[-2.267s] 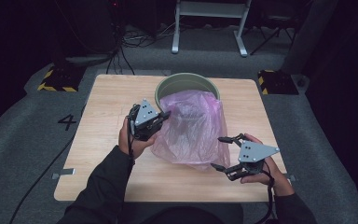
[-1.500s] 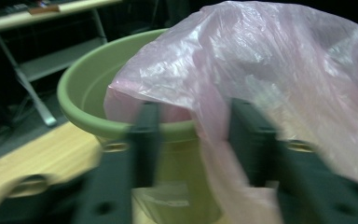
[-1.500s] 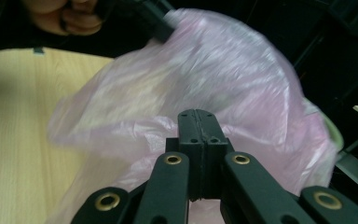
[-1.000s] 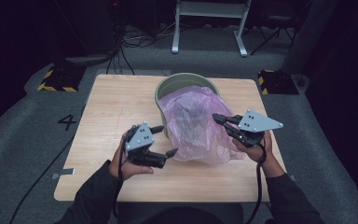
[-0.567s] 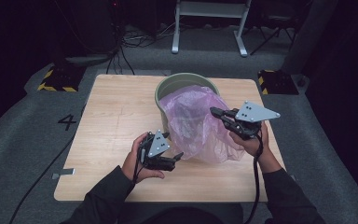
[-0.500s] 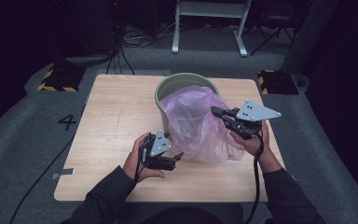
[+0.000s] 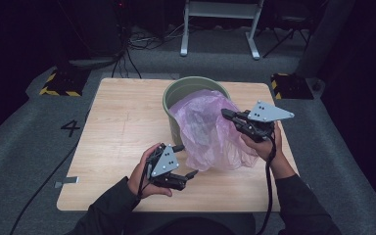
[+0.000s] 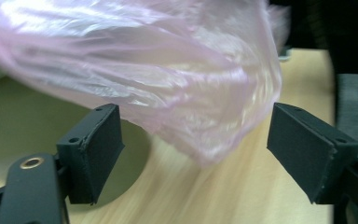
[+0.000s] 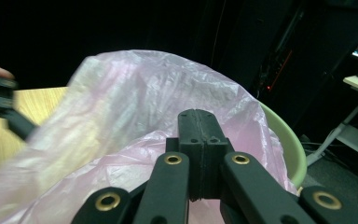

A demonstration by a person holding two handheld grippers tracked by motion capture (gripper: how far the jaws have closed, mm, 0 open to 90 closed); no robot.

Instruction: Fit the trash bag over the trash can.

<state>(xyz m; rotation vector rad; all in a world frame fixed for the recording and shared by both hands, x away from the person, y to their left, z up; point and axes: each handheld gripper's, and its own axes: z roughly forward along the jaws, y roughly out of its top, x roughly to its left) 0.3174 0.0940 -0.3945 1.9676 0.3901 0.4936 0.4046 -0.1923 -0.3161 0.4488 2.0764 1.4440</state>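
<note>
A pink plastic bag [image 7: 210, 129] drapes from a green bin [image 7: 176, 95] on the wooden counter [image 7: 122, 122]. The right gripper [image 7: 227, 114] pinches the bag with closed jaws. The left gripper [image 7: 186, 160] waits just beside the bag's lower edge, jaws wide open. A "4" [image 7: 71, 128] marks the floor.

1. Tabletop [image 7: 122, 127] lit from above — surroundings fall to near black.
2. Pink bag [image 8: 168, 79] smeared, perhaps by motion, with bright sheen.
3. Right gripper view — background dark, left edge blurred.
</note>
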